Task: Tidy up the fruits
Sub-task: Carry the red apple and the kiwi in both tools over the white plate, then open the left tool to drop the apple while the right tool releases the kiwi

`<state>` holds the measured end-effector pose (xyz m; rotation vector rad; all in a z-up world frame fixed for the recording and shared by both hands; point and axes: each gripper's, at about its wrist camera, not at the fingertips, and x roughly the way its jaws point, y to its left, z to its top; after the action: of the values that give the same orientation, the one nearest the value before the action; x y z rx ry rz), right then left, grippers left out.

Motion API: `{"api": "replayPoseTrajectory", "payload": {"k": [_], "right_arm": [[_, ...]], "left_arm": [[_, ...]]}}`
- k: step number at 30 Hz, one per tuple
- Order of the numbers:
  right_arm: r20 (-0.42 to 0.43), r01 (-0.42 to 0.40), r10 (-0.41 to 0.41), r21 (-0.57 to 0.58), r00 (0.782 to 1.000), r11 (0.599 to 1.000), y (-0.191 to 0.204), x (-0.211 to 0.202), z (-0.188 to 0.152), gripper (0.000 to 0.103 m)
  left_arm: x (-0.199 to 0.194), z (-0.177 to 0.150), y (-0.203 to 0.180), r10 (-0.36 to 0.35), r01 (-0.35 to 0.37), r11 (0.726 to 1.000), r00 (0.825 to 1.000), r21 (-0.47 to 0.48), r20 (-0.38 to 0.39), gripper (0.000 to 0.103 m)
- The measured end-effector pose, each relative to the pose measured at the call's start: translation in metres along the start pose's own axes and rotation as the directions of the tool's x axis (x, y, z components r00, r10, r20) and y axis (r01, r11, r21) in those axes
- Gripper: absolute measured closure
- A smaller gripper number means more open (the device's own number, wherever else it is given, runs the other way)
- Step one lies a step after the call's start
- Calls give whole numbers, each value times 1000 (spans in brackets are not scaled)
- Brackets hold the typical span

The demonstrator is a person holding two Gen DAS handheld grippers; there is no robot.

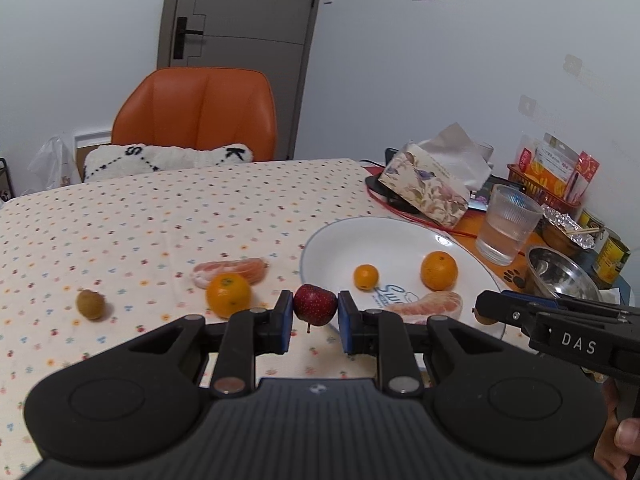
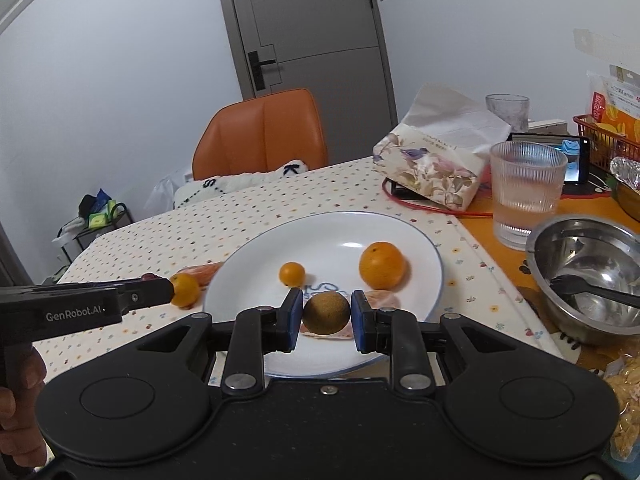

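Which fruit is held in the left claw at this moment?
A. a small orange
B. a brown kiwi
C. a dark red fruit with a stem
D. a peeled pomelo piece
C: in the left wrist view the left claw is shut on the dark red fruit, its stem pointing down, while the brown kiwi sits in the right claw over the white plate.

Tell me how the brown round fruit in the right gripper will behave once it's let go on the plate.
The brown fruit looks nearly round, so it will probably roll on the smooth white plate. Its skin seems rough, so it likely won't slip from the right gripper. It looks small, probably light.
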<state>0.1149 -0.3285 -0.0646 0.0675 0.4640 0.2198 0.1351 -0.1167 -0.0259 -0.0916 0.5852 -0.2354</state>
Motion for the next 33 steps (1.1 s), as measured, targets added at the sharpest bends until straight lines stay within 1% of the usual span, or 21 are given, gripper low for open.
{"api": "replayPoseTrajectory", "payload": {"k": [13, 21, 23, 25, 26, 27, 29, 31, 33], "right_arm": [[-7, -12, 12, 29, 1000, 1000, -15, 22, 2, 79], [-2, -22, 22, 31, 1000, 999, -17, 36, 8, 79], [0, -25, 25, 33, 1000, 999, -17, 38, 9, 79], [5, -26, 26, 36, 1000, 999, -17, 40, 9, 78], [10, -28, 27, 39, 1000, 999, -16, 40, 9, 77], [14, -29, 29, 45, 999, 999, -16, 41, 9, 72], [10, -28, 28, 43, 1000, 999, -14, 41, 9, 72], [0, -39, 39, 35, 999, 999, -11, 42, 8, 69], [-4, -40, 40, 32, 999, 999, -9, 41, 6, 66]], "left_arm": [[33, 4, -19, -17, 18, 999, 999, 38, -36, 81], [50, 5, -19, -19, 21, 999, 998, 37, -67, 81], [50, 6, -17, -13, 15, 999, 998, 31, -62, 80], [50, 6, -16, -7, 9, 999, 998, 34, -62, 77], [51, 6, -15, -7, 9, 999, 998, 33, -66, 77], [50, 6, -14, -4, 6, 999, 997, 31, -71, 75], [49, 6, -10, 0, 1, 1000, 997, 21, -76, 73], [46, 6, -7, 7, -6, 1000, 997, 13, -75, 67], [43, 6, -3, 17, -17, 1000, 997, 11, -72, 59]]}}
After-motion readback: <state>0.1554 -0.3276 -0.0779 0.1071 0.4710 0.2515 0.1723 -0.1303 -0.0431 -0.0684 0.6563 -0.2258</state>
